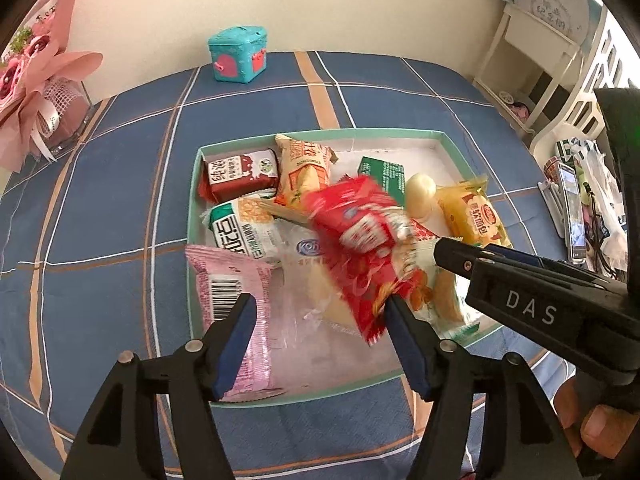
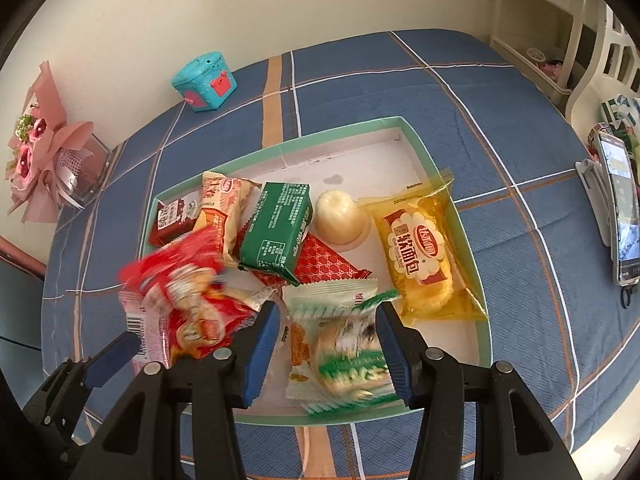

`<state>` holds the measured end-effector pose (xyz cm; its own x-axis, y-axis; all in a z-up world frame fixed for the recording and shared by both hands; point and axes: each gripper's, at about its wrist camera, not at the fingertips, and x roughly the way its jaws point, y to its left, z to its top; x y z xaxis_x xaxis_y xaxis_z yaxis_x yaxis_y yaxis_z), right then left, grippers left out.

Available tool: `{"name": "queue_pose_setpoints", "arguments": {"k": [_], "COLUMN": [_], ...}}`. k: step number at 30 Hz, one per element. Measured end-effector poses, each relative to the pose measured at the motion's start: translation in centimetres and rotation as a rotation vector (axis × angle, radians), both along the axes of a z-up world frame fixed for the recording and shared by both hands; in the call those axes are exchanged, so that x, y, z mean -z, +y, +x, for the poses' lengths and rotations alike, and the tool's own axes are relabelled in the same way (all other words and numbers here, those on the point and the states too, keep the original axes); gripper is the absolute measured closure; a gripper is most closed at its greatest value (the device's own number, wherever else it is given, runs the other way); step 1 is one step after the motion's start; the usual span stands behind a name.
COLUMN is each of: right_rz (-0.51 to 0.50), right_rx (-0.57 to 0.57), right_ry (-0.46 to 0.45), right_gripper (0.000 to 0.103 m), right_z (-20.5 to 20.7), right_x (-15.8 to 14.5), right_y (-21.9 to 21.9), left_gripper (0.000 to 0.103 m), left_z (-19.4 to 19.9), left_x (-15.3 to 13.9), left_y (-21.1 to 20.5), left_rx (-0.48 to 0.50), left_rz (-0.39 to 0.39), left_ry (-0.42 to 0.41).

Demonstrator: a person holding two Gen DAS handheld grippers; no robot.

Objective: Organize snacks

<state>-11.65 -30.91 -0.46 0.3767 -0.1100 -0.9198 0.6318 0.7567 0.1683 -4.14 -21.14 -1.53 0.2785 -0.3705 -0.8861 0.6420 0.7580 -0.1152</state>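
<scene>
Main risk: the red crinkly snack packet (image 1: 360, 240) is blurred and looks to be dropping loose over the pale-green shallow cardboard box (image 1: 192, 216), right beside the left gripper (image 1: 320, 320). That gripper's jaws stand fairly wide w/ nothing pressed between the blue pads; the packet only brushes the right-hand pad. It could land on edge, slide onto the pink barcode wrapper (image 1: 236, 300) already hanging over the box's near-left rim, and knock that out onto the blue plaid tabletop (image 1: 120, 184).

2nd risk: the right gripper (image 2: 326, 344) brackets a green-and-white bread packet (image 2: 340, 344), also blurred. Whether the pads actually press on it I can't tell. If the hold is only on thin film, the packet may slip or twist, and the near rim is close, so a slip could go overboard.

Pose: both grippers point steeply down into the box's near half, side by side, the right gripper's black body crossing the left wrist view at lower right w/ a person's fingers (image 1: 600, 432) below it.

Other snacks lie in the box: yellow bread bag (image 2: 424, 256), green carton (image 2: 276, 232), cream jelly cup (image 2: 340, 220).
</scene>
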Motion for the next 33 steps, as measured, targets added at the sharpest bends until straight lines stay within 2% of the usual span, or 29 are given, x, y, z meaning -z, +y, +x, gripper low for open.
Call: {"name": "queue_pose_setpoints", "arguments": {"k": [9, 16, 18, 24, 26, 28, 29, 31, 33], "right_rz": [-0.021, -0.047, -0.057, -0.077, -0.086, -0.095, -0.101, -0.111, -0.119], "right_rx": [-0.010, -0.032, -0.046, -0.073, -0.081, -0.091, -0.097, -0.106, -0.112], "right_ry": [-0.002, 0.001, 0.000, 0.003, 0.004, 0.004, 0.002, -0.001, -0.007], "right_gripper": [0.049, 0.049, 0.049, 0.034, 0.026, 0.013, 0.011, 0.001, 0.000], "right_z": [-0.2, -1.0, -1.1, -1.5, -1.6, -1.7, -1.8, -1.9, -1.9], "right_x": [-0.4, -0.6, -0.7, -0.7, -0.7, -0.6, -0.7, -0.7, -0.8], "right_y": [0.8, 2.4, 3.0, 4.7, 5.1, 5.6, 5.8, 6.1, 6.3], "left_gripper": [0.035, 0.034, 0.028, 0.017, 0.012, 0.005, 0.004, 0.002, 0.002], "left_z": [0.8, 2.3, 2.7, 3.3, 3.1, 3.0, 2.9, 2.7, 2.6], "left_x": [-1.0, -1.9, -1.9, -1.9, -2.0, -2.1, -2.2, -2.2, -2.1], "left_y": [2.3, 5.8, 7.0, 10.4, 11.1, 11.8, 12.1, 12.6, 13.0], "left_rx": [-0.058, -0.209, -0.249, -0.338, -0.346, -0.353, -0.353, -0.353, -0.350], "left_rz": [-0.034, -0.003, 0.018, 0.050, 0.057, 0.065, 0.062, 0.056, 0.057], "left_ry": [-0.001, -0.058, -0.070, -0.115, -0.137, -0.160, -0.164, -0.162, -0.157]}}
